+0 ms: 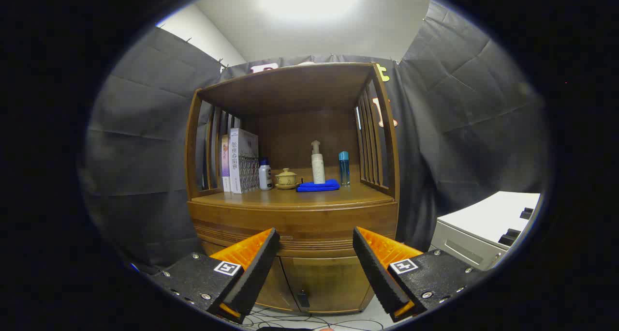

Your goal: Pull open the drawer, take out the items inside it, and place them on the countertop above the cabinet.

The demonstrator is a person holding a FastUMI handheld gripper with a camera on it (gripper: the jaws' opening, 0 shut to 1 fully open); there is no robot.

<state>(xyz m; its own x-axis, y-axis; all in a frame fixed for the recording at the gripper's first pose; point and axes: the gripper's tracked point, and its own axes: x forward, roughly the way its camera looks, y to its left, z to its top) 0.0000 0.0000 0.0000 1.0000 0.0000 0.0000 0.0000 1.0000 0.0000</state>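
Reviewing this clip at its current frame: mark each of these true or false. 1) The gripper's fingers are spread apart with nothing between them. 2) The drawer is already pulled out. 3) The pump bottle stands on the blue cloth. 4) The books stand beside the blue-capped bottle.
1) True: the gripper is open, empty, short of the cabinet.
2) False: the drawer front sits flush, shut.
3) True: the pump bottle stands on the blue cloth, or right behind it.
4) False: the books stand at the opposite end of the countertop from the blue-capped bottle.
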